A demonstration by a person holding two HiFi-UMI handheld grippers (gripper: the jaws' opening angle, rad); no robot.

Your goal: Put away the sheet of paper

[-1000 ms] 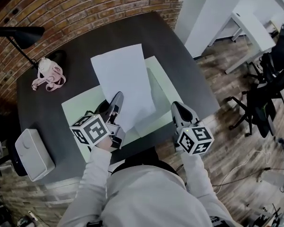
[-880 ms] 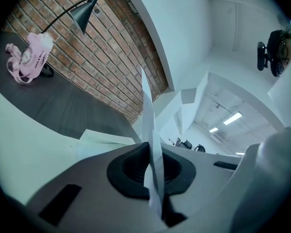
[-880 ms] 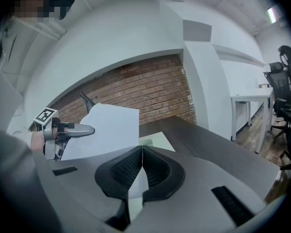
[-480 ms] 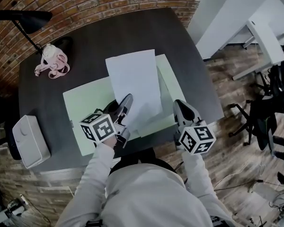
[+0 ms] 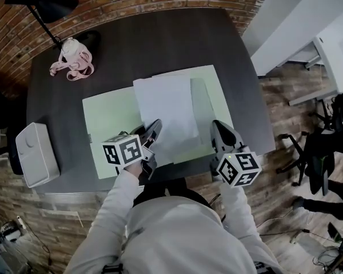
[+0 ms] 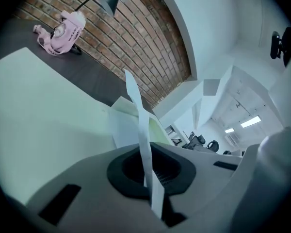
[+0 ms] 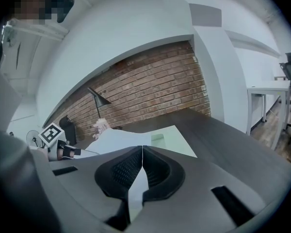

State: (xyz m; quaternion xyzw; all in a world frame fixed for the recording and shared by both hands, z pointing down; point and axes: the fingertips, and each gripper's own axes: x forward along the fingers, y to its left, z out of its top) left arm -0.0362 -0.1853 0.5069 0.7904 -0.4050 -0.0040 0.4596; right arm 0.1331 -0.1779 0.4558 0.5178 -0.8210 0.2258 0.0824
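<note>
A white sheet of paper (image 5: 166, 110) lies slanted over a pale green folder (image 5: 106, 124) on the dark table (image 5: 160, 39). My left gripper (image 5: 155, 124) is shut on the sheet's near left corner. In the left gripper view the paper (image 6: 138, 115) runs as a thin strip up from between the left gripper's (image 6: 148, 178) pads. My right gripper (image 5: 216, 127) hovers at the folder's near right edge. In the right gripper view the right gripper's (image 7: 142, 152) pads meet, and I see nothing between them.
A pink item (image 5: 74, 59) and a black desk lamp (image 5: 43, 4) are at the table's far left. A white box (image 5: 37, 153) stands at the near left edge. White desks (image 5: 331, 56) and black chairs (image 5: 323, 153) stand on the wooden floor to the right.
The left gripper has drawn the sheet nearer and rightwards. The sheet's far edge, which reached past the folder, now lies within it. The right gripper has barely moved.
</note>
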